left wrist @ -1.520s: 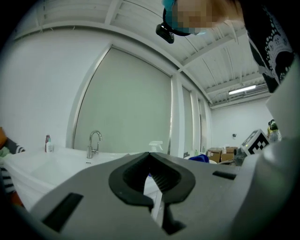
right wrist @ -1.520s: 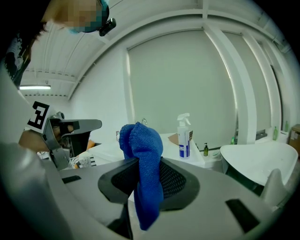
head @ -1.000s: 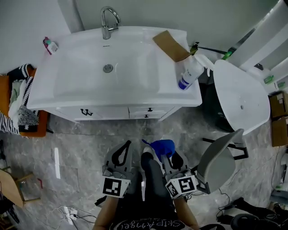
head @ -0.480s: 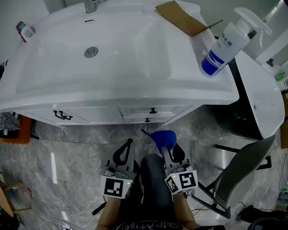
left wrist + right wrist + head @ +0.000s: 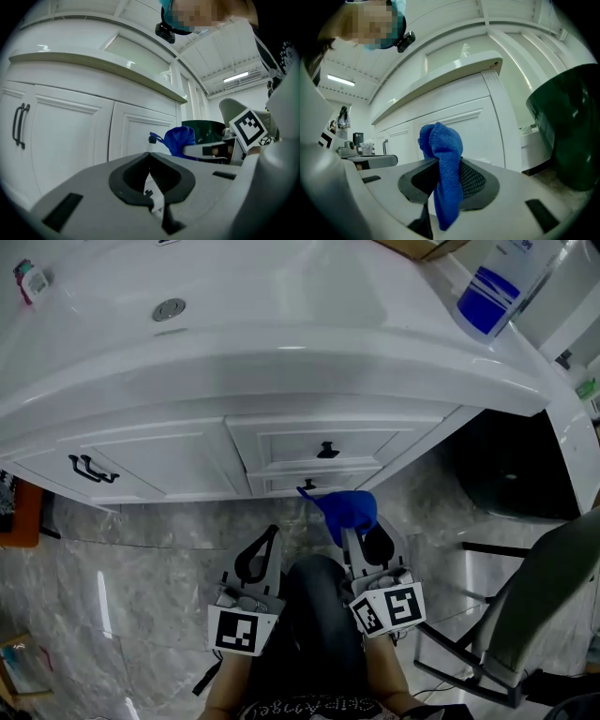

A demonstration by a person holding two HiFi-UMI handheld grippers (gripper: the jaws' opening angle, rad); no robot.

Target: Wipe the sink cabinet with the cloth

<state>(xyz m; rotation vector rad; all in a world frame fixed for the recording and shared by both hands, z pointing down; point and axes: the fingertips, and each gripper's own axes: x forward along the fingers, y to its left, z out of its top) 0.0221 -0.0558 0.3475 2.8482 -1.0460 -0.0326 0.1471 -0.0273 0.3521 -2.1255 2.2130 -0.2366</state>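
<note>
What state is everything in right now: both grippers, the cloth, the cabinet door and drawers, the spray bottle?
left gripper: jaws together, holding nothing
right gripper: jaws closed on the cloth
cloth: bunched, clamped, appears short of the cabinet front
cabinet door: closed
drawers: both closed
spray bottle: standing on the sink top, right end

Overhead, two low views; shared cabinet [image 5: 159, 463]
</note>
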